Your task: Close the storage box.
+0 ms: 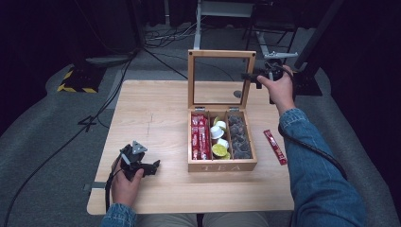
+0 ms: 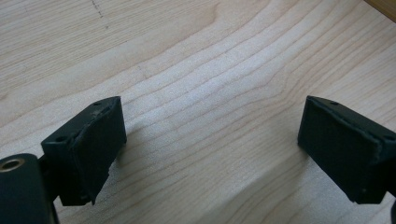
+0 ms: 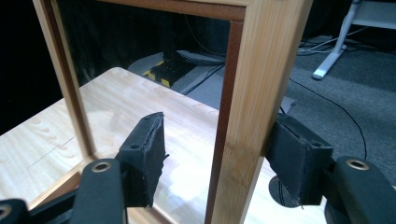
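A wooden tea box (image 1: 222,166) stands on the table (image 1: 151,113) with its glass lid (image 1: 222,53) upright. It holds red sachets (image 1: 200,137) on the left, small round pods (image 1: 219,139) in the middle and dark tea bags (image 1: 239,137) on the right. My right gripper (image 1: 250,75) is open, its jaws either side of the lid's right frame bar (image 3: 243,116). Its right pad (image 3: 299,158) touches the bar and its left pad (image 3: 144,154) stands apart. My left gripper (image 1: 153,166) is open and empty over bare wood (image 2: 210,121), left of the box.
A single red sachet (image 1: 274,146) lies on the table to the right of the box. A round hole (image 1: 237,93) sits in the table behind the lid. Cables and a black-and-yellow stand base (image 1: 75,81) lie on the floor beyond the table's far edge.
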Demonstrator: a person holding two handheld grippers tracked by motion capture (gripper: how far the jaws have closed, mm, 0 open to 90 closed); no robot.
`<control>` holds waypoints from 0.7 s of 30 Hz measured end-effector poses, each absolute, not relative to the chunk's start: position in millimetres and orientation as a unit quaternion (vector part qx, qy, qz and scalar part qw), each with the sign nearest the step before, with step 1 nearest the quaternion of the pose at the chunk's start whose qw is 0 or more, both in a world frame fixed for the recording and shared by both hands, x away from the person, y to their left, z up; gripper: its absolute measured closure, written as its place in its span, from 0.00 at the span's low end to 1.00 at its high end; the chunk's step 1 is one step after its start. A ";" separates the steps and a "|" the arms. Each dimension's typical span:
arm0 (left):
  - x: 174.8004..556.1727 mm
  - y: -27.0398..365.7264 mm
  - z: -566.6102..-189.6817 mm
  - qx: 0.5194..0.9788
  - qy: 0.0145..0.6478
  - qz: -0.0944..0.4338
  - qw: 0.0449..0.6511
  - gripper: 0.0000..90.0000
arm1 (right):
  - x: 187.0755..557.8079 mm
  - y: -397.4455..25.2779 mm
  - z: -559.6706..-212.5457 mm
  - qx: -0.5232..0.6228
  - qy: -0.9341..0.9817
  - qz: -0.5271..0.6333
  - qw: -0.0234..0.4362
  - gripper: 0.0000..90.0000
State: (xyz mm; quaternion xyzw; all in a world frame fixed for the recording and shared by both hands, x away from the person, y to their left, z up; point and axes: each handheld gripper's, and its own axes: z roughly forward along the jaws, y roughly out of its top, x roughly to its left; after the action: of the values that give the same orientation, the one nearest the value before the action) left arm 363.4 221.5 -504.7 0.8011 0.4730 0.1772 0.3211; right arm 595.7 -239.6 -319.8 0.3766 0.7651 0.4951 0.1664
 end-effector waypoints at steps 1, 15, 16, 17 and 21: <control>363.4 221.6 -504.6 0.802 0.473 0.177 0.320 0.09 | 592.2 -240.2 -318.5 0.372 0.766 0.496 0.167 0.43; 364.5 221.5 -504.5 0.803 0.471 0.175 0.320 0.09 | 545.8 -249.1 -305.3 0.336 0.783 0.493 0.175 0.43; 364.5 221.5 -504.6 0.803 0.471 0.175 0.320 0.09 | 543.7 -249.6 -304.6 0.336 0.784 0.492 0.175 0.43; 364.6 221.5 -504.5 0.803 0.471 0.175 0.320 0.09 | 541.4 -250.3 -303.8 0.334 0.785 0.493 0.173 0.44; 364.6 221.5 -504.5 0.803 0.471 0.175 0.320 0.09 | 532.3 -252.9 -301.3 0.331 0.788 0.491 0.170 0.44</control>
State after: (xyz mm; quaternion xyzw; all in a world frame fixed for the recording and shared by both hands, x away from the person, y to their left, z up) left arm 364.6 221.5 -504.5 0.8030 0.4711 0.1751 0.3203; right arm 532.3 -252.9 -301.3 0.3311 0.7877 0.4909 0.1698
